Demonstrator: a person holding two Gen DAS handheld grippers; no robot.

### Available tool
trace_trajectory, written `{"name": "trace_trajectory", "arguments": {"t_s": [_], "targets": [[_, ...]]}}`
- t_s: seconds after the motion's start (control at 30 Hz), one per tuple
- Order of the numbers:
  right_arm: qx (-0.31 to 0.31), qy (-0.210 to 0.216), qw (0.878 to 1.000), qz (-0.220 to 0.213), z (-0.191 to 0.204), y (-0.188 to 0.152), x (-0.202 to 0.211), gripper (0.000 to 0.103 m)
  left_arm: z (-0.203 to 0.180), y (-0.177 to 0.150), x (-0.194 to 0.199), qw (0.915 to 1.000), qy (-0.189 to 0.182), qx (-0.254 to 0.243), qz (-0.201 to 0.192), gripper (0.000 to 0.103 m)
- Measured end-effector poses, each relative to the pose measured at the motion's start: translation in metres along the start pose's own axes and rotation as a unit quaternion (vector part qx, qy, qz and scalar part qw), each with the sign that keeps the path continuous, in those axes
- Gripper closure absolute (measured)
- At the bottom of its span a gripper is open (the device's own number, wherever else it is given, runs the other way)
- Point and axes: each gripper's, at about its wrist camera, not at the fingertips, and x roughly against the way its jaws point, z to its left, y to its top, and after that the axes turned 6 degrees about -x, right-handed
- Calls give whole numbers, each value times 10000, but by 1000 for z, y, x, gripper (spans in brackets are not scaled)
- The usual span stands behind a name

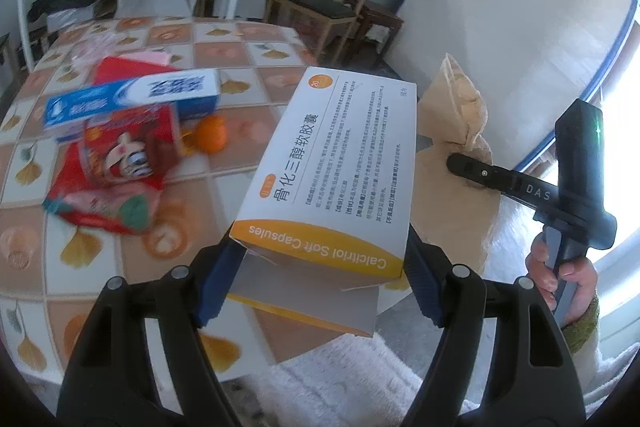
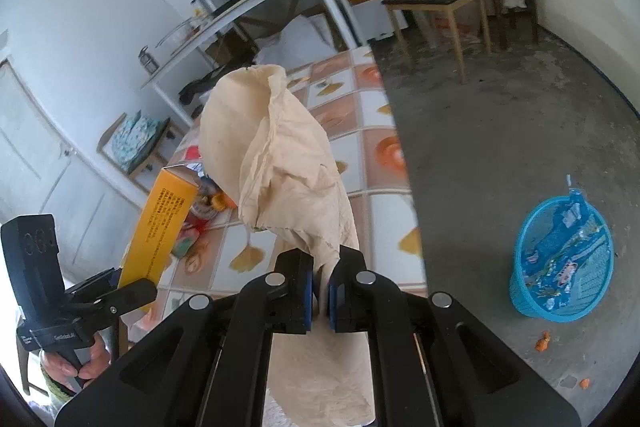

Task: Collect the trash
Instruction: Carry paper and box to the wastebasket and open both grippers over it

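**Operator A:** What is the left gripper point(image 1: 320, 275) doing?

**Operator B:** It is grasping the medicine box point(image 1: 332, 171), a white and orange carton. Both blue pads point(image 1: 218, 283) are pressing against the carton's near end, one on each side. The carton is tilting up and away from the camera, clear of the tiled tabletop point(image 1: 248, 43).

**Operator A:** And the right gripper point(image 2: 320, 291)?

**Operator B:** It is clenching a crumpled beige paper bag point(image 2: 276, 155). The jaws are standing almost fully together, with a thin fold of the bag pinched between them. The rest of the bag is billowing above the fingers and hanging below them. A hand point(image 1: 560, 279) is gripping the tool's handle in the left wrist view.

**Operator A:** What is lying on the table?

**Operator B:** A blue and white toothpaste box point(image 1: 132, 103), a red snack packet point(image 1: 120, 155) and an orange point(image 1: 212, 133) are lying together at the left of the surface, well apart from the held carton.

**Operator A:** Where is the bin?

**Operator B:** A blue basket point(image 2: 560, 259) is standing on the grey floor, right of the table, with wrappers inside it. Orange scraps point(image 2: 543, 340) are lying on the floor just beside it.
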Motion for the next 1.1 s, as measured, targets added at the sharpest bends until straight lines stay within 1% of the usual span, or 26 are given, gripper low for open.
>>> {"name": "trace_trajectory", "arguments": {"t_s": [0.07,0.13,0.27,0.3,0.37,0.4,0.5,0.57,0.6,0.63,0.7,0.8,0.87,0.93,1.1], "targets": [[-126,-63,9998,-149,-11,5,11,97,-8,6,-7,9999,-94,-86,29,32],[-260,-212,9986,-417,-26,12,29,97,-17,16,-16,9996,-234,-164,71,32],[-564,-672,9916,-952,-62,18,69,97,-43,36,-41,9977,-537,-369,208,32],[-693,-836,9880,-1102,-76,18,82,97,-51,40,-47,9969,-595,-442,248,32],[-910,-1056,9821,-1270,-99,14,99,97,-71,51,-64,9947,-721,-636,362,32],[-1087,-1209,9772,-1366,-115,10,110,97,-80,55,-71,9936,-765,-724,417,32],[-1595,-1484,9651,-1450,-159,-3,127,97,-111,65,-95,9886,-905,-1035,617,32],[-1914,-1584,9581,-1422,-187,-12,131,97,-134,70,-117,9843,-977,-1223,818,32],[-2083,-1604,9548,-1386,-200,-18,131,97,-142,71,-124,9826,-1002,-1280,896,31],[-2314,-1605,9505,-1315,-218,-24,129,97,-154,72,-137,9801,-1034,-1351,1020,31],[-2619,-1607,9441,-1192,-241,-34,123,97,-174,73,-164,9751,-1063,-1446,1300,31],[-3095,-1545,9335,-943,-281,-49,103,97,-196,74,-205,9682,-1045,-1472,1731,31],[-3344,-1472,9273,-806,-299,-56,89,97,-207,74,-228,9644,-981,-1499,1947,31],[-3579,-1420,9203,-688,-315,-61,70,97,-222,75,-255,9595,-910,-1520,2188,31],[-4152,-1247,9002,-419,-363,-54,15,96,-249,78,-313,9508,-729,-1460,2633,30]]}}
